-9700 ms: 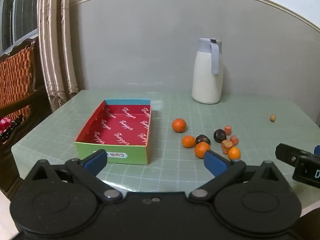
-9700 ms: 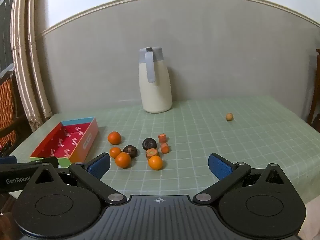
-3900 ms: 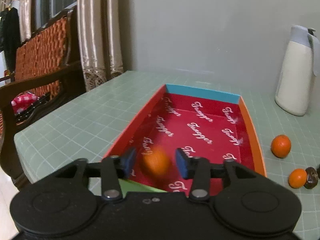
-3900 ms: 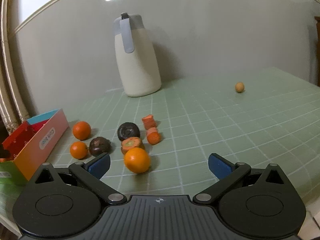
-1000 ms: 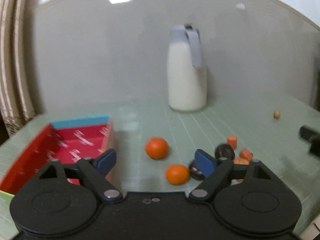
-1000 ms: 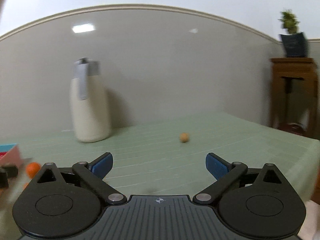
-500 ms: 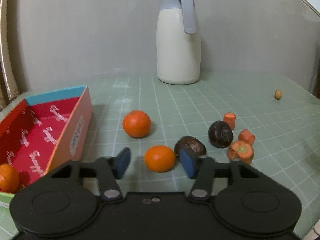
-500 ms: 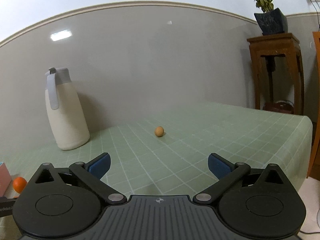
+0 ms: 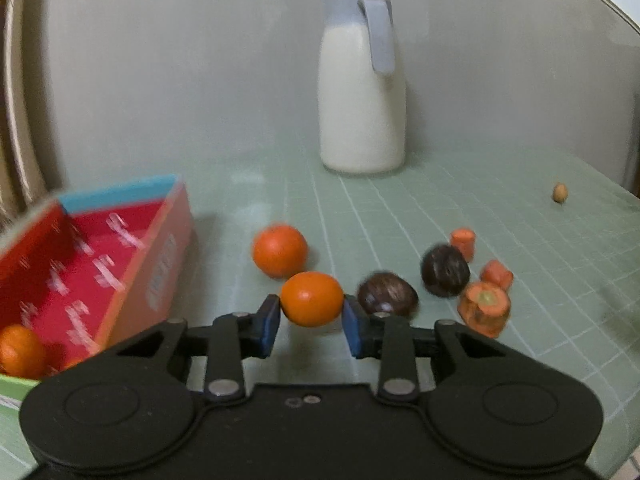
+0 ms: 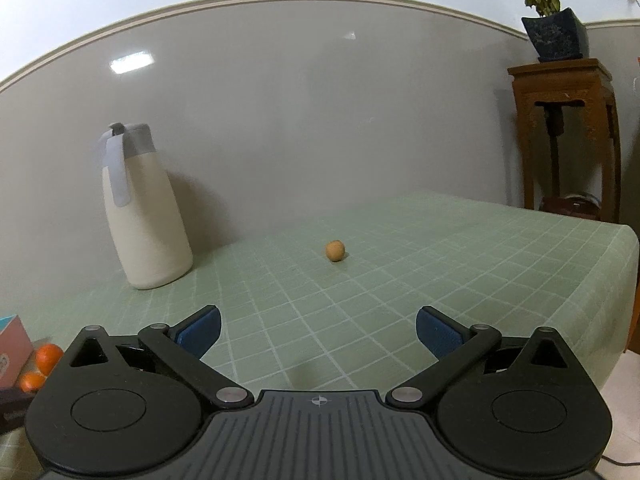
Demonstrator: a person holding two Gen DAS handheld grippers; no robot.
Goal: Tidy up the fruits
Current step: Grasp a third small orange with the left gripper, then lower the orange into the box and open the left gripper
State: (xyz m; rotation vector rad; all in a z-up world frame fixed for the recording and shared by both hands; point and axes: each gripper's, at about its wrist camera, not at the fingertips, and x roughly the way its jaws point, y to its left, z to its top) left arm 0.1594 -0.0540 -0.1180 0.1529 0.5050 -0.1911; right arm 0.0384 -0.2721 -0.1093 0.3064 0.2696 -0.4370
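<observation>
- Fruit pickup, left wrist view: the left claw (image 9: 310,322) has just been closing and its blue pads now pinch a small orange (image 9: 311,299) at its widest part, so it can be lifted without rolling away. The open red box (image 9: 116,240) sits close by at the tabletop's (image 9: 440,208) left edge, one orange (image 9: 20,350) already in its near corner. Another orange (image 9: 279,250), two dark fruits (image 9: 387,295) and carrot pieces (image 9: 484,306) wait beside the claw.
- Right wrist view: the right claw (image 10: 318,330) hovers released and empty over bare tabletop, likely kept clear of the other's work; a small tan ball (image 10: 335,250) lies alone towards the far edge, beside the white jug (image 10: 142,216).
</observation>
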